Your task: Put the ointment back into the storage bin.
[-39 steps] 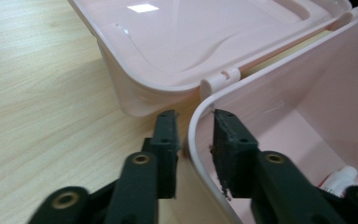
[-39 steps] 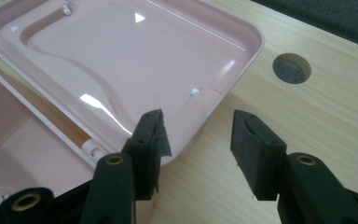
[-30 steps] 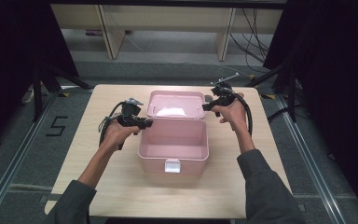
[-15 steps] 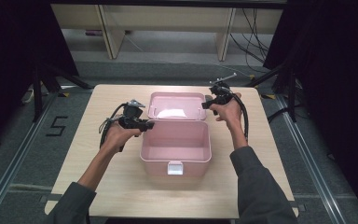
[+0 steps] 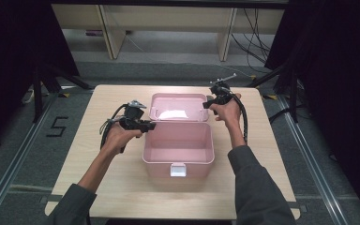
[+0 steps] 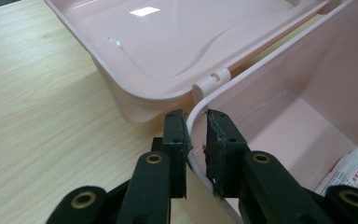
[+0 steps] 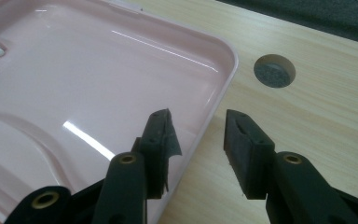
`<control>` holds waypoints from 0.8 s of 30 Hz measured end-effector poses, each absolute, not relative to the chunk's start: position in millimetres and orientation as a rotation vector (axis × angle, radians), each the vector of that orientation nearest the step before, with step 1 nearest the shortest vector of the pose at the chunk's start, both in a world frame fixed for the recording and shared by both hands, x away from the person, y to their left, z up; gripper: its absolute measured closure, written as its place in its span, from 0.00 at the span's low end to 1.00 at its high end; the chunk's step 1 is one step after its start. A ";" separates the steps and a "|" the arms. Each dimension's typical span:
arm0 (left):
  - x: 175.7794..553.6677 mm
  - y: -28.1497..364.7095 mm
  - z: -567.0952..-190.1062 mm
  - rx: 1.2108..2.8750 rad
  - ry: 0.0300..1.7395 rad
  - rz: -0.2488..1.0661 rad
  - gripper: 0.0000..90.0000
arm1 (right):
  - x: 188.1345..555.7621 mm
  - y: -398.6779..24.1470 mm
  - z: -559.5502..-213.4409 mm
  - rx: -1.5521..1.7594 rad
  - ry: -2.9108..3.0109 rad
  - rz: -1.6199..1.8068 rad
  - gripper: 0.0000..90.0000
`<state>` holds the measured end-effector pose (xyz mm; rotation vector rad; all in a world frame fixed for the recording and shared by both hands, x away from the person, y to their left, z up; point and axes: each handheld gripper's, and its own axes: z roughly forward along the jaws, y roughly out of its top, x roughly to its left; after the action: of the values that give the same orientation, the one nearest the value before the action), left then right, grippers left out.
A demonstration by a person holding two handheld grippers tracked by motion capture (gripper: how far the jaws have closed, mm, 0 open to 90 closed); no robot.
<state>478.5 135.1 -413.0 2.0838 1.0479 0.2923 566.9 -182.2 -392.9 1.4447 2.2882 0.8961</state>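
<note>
Box: pink box (image 5: 178, 147) stands mid-table (image 5: 98, 187), lid (image 5: 176, 107) flung back flat behind it.
Left tongs (image 6: 196, 122): clamped on the box's left rear wall, one jaw outside, one inside.
Right tongs (image 7: 198, 125): jaws apart and just been narrowing, straddling the lid's edge, not touching it.
Inside: a white tube (image 6: 347, 169) lies on the box floor.
Table: round grommet (image 7: 274, 70) near the lid's corner.
</note>
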 end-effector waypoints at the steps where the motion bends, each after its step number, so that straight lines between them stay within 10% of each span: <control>1: 478.5 135.0 -413.1 2.083 1.049 0.292 0.86 | 567.7 -181.7 -393.4 1.450 2.282 0.898 0.69; 24: 478.7 135.2 -413.1 2.084 1.047 0.291 0.86 | 581.1 -173.7 -397.7 1.479 2.269 0.841 0.73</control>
<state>478.7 135.2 -413.1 2.0836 1.0465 0.2906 581.1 -173.7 -397.7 1.4793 2.2691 0.8412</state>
